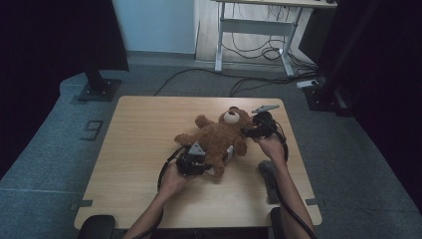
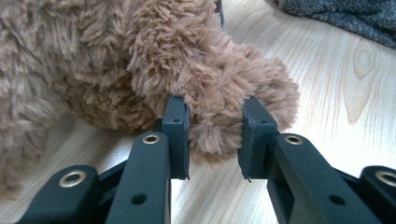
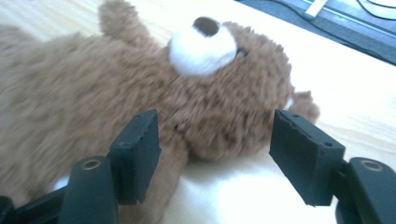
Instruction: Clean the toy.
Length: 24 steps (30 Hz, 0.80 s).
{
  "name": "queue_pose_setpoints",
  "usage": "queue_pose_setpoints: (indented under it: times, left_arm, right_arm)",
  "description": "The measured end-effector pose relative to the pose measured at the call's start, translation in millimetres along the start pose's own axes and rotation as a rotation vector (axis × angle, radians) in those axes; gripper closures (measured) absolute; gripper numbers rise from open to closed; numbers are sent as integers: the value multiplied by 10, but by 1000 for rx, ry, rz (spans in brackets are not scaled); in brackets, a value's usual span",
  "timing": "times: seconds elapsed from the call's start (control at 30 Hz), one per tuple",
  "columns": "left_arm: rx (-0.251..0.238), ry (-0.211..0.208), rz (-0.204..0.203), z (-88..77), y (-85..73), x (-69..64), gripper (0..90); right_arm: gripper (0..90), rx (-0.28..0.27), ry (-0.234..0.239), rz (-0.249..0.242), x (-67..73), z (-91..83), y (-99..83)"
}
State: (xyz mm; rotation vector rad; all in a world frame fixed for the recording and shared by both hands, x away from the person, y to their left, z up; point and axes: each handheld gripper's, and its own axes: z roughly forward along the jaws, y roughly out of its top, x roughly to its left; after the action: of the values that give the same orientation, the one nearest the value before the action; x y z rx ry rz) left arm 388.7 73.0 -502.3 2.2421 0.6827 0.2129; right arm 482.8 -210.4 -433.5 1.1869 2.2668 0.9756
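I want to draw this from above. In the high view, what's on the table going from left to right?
Left tongs closed on the teddy bear's leg → teddy bear → right tongs open by its head. The grey cloth lies nearer, toward the right edge.

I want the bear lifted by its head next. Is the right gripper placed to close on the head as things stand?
Probably yes. The right gripper is open, with its jaws spread to either side of the teddy bear's head and nothing between them and the fur. The left gripper pinches a leg, away from the head.

Teddy bear (image 3: 140, 102) blurred, edge-cropped
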Motion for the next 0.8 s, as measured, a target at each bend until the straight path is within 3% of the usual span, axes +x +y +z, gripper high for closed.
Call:
queue_pose_setpoints:
  times: [0.33, 0.57, 0.7, 0.8]
  left_arm:
    - [6, -4, 20, 43, -14, -53, 674]
    - [10, -12, 28, 74, -26, -69, 677]
    - [7, -14, 26, 85, -29, -76, 682]
    - [7, -14, 28, 86, -27, -67, 687]
  right_arm:
    - [291, -10, 26, -24, 19, 326, 233]
    - [280, 4, 17, -60, 55, 586, 365]
    - [311, 39, -8, -83, 61, 717, 393]
    - [396, 74, -35, -126, 83, 782, 391]
